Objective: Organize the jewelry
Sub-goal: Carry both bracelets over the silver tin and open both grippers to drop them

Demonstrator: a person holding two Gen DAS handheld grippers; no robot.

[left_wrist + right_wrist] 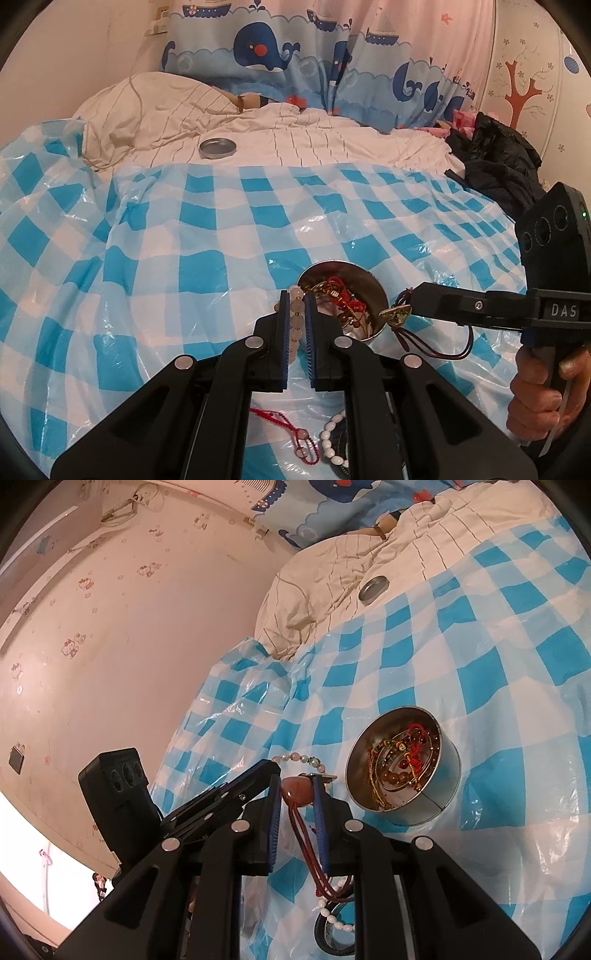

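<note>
A round metal tin [376, 325] [441, 775] holding red cords, gold chains and amber beads stands on the blue-checked plastic sheet. My left gripper [297, 295] is shut on a pale pink bead bracelet [295, 314], just left of the tin's rim. My right gripper [297, 782], seen from the side in the left wrist view [406, 297], is shut on a brown stone pendant [293, 792] [395, 314] whose dark red cord [306, 849] hangs down. It hovers by the tin's right rim. The pink bracelet's beads [299, 757] show past the right fingers.
The tin's lid [217, 148] [373, 588] lies far back on the striped white quilt. On the sheet near me lie a red cord bracelet [291, 432], a white bead bracelet [332, 439] [332, 919] and a dark bangle [332, 941]. Black clothing [498, 162] is heaped at right.
</note>
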